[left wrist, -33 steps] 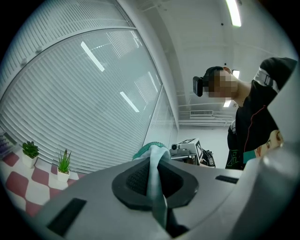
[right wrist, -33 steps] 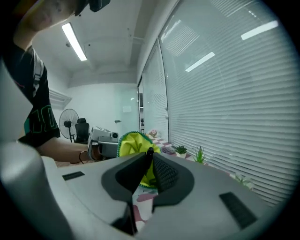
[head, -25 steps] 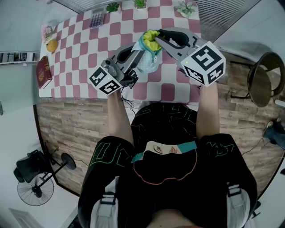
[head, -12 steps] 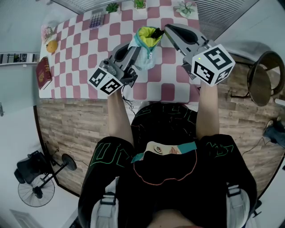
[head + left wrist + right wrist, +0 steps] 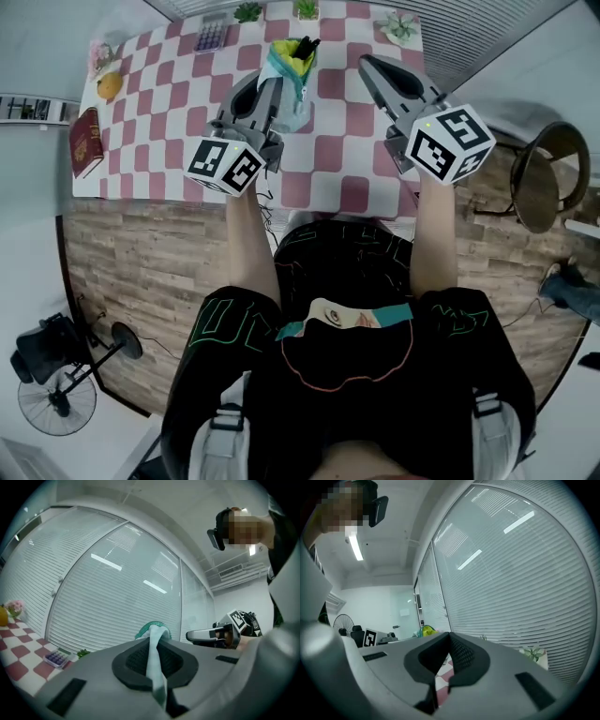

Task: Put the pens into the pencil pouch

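A teal pencil pouch with a yellow lining hangs over the checked table, and dark pens poke out of its open top. My left gripper is shut on the pouch's side. In the left gripper view a strip of teal fabric is pinched between the pads. My right gripper is to the right of the pouch, apart from it, and shut with nothing in it. In the right gripper view the right gripper shows only a thin slit between its jaws, with the pouch off to the left.
A calculator and small potted plants line the table's far edge. A red book, a yellow fruit and flowers sit at the left end. A chair stands at the right and a fan on the floor.
The right gripper has drawn away from the pouch's open top to the right. The left gripper has carried the pouch farther out over the table, and the pens now stand upright in it.
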`<state>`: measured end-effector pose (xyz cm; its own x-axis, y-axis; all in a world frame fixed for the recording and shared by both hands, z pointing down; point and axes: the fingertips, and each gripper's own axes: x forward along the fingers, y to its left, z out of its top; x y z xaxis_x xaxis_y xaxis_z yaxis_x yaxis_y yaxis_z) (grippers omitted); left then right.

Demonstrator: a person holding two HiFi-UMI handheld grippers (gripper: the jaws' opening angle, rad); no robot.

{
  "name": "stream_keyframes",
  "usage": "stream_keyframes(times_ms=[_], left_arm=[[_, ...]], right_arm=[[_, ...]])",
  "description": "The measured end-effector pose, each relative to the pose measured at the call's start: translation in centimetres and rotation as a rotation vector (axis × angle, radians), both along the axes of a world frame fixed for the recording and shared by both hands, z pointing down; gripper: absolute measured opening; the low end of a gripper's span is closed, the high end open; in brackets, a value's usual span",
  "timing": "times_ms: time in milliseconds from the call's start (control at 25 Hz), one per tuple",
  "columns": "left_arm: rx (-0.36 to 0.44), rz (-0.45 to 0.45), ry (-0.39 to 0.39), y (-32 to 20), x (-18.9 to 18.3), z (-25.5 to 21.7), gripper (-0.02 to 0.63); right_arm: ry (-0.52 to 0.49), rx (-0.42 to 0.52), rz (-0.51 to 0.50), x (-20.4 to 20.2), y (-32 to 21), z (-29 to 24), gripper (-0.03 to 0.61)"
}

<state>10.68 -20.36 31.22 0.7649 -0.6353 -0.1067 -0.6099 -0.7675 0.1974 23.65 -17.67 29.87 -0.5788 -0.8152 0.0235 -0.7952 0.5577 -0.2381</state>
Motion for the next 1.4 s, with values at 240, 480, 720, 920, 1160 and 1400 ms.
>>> stream_keyframes(times_ms=[240, 480, 720, 920, 1160, 1400], left_arm=[[-0.021, -0.188, -0.042, -1.0, -4.6, -0.3, 0.000], [-0.035, -0.308, -0.074, -1.9, -9.2, -0.9, 0.000], [-0.018, -0.389, -0.090, -2.8, -13.6, -2.5, 0.000], [0.012, -0.417, -0.102, -3.8, -16.6, -4.0, 0.000], [0.026, -0.413, -0.120, -4.9, -19.0, -4.5, 0.000], [0.029, -0.390, -0.120, -5.7, -20.1, -3.9, 0.000]], right_arm=[[0.015, -0.019, 0.044, -2.1, -0.5, -0.2, 0.002], [0.053, -0.038, 0.133, -4.5, -1.9, -0.2, 0.002], [0.147, -0.012, 0.252, -7.0, -2.9, -1.4, 0.002], [0.146, 0.005, 0.336, -8.6, -3.6, -2.8, 0.002], [0.241, 0.045, 0.394, -11.6, -4.2, -4.0, 0.002], [0.240, 0.059, 0.425, -13.9, -4.6, -4.0, 0.002]])
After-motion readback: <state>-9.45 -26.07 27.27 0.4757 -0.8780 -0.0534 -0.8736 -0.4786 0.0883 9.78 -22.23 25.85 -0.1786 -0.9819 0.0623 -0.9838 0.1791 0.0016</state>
